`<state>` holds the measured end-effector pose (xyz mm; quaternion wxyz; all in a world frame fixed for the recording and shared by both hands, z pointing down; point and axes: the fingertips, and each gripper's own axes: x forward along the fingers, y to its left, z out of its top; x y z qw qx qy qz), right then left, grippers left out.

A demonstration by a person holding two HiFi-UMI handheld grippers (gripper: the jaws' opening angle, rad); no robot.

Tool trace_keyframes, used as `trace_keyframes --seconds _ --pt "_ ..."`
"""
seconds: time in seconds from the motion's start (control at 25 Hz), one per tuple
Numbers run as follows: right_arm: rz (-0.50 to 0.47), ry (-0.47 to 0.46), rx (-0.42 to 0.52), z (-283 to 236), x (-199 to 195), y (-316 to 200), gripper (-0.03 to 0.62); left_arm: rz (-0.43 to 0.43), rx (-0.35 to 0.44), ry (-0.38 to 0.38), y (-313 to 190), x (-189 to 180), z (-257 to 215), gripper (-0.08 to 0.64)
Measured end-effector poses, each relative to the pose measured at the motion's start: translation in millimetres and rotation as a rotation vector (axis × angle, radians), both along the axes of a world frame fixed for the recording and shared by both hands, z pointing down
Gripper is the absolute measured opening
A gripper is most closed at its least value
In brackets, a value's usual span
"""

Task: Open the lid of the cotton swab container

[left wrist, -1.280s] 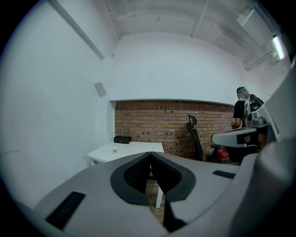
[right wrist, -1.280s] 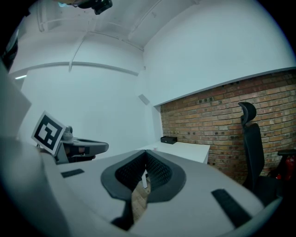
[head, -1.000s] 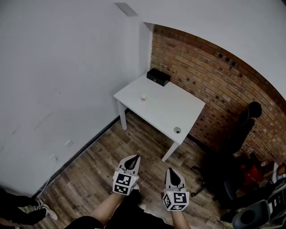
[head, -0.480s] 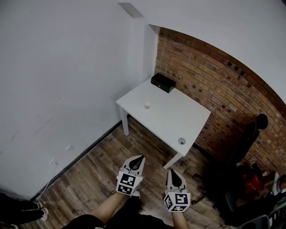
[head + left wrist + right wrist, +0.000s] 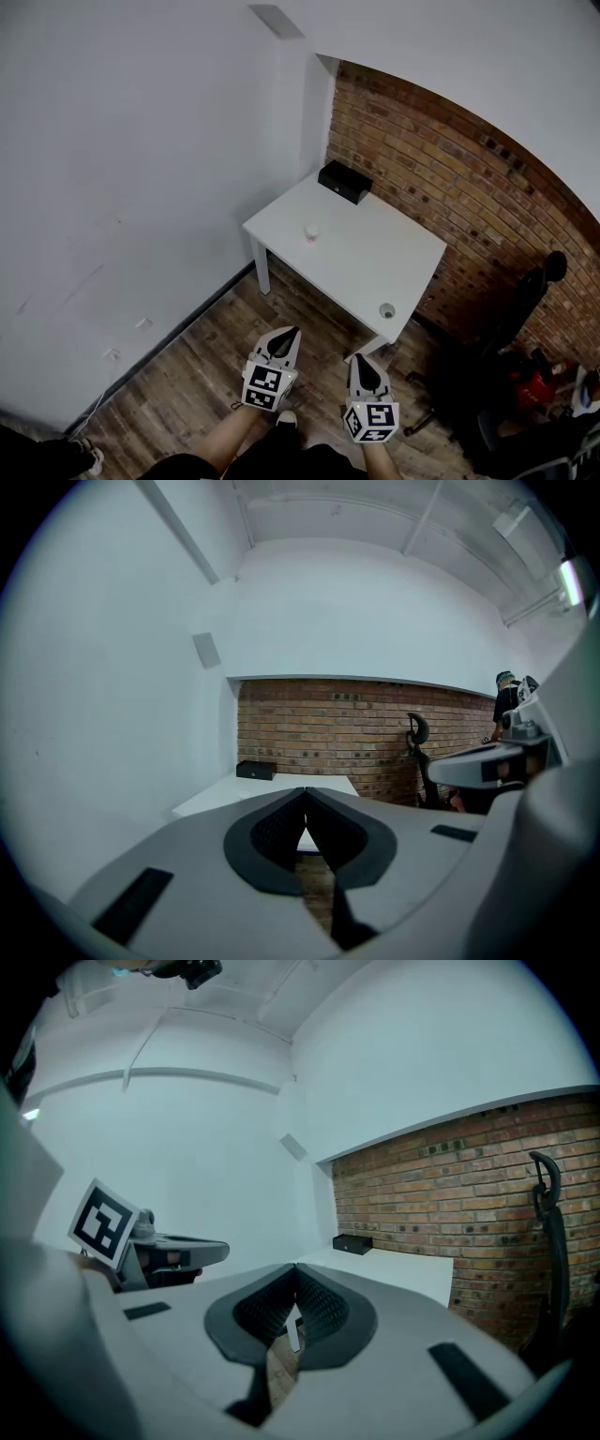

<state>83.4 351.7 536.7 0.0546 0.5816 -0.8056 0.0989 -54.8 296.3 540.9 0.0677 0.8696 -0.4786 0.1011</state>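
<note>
Wood flooring lies under the 2 tongs; the white table (image 5: 375,253) stands well ahead. Left tongs (image 5: 287,332) and right tongs (image 5: 359,358) are both closed and empty. A small white pot (image 5: 311,232), probably the cotton swab container, sits far beyond the left tongs. It is likely light, stiff and tippy: steady its body and pinch the lid's rim.

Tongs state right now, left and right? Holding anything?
Left tongs: closed, nothing between them.
Right tongs: closed, nothing between them.
</note>
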Motion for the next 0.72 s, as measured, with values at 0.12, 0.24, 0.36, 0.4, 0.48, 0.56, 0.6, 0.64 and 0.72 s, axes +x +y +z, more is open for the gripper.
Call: trace_keyframes --seconds 0.12,0.24,0.36,0.4,0.48,0.56,0.6,0.64,0.72 --pt "0.005 0.000 0.004 -1 -7 -13 0.020 -0.005 0.003 -0.002 -14 -11 3 0.012" --pt "0.010 0.001 0.007 -2 -12 -24 0.020 -0.007 -0.001 -0.002 -27 -18 3 0.012" --pt "0.015 0.004 0.009 -2 -16 -32 0.020 0.002 -0.002 0.005 -36 -22 0 0.012" --pt "0.020 0.003 0.009 -3 -17 -35 0.020 0.005 0.002 0.008 -38 -23 -1 0.012" --pt "0.027 0.001 0.012 -5 -18 -39 0.020 0.012 0.001 0.013 -41 -23 -3 0.012" --pt "0.030 0.002 0.015 -8 -19 -43 0.020 0.018 -0.004 0.013 -44 -23 -3 0.012" --pt "0.031 0.003 0.017 -9 -19 -46 0.020 0.019 -0.003 0.009 -47 -23 -2 0.012" --pt "0.031 0.004 0.018 -10 -19 -48 0.020 0.018 0.001 0.004 -50 -23 -1 0.012" --pt "0.034 0.006 0.015 -9 -17 -51 0.020 0.015 0.008 0.001 -56 -22 1 0.012"
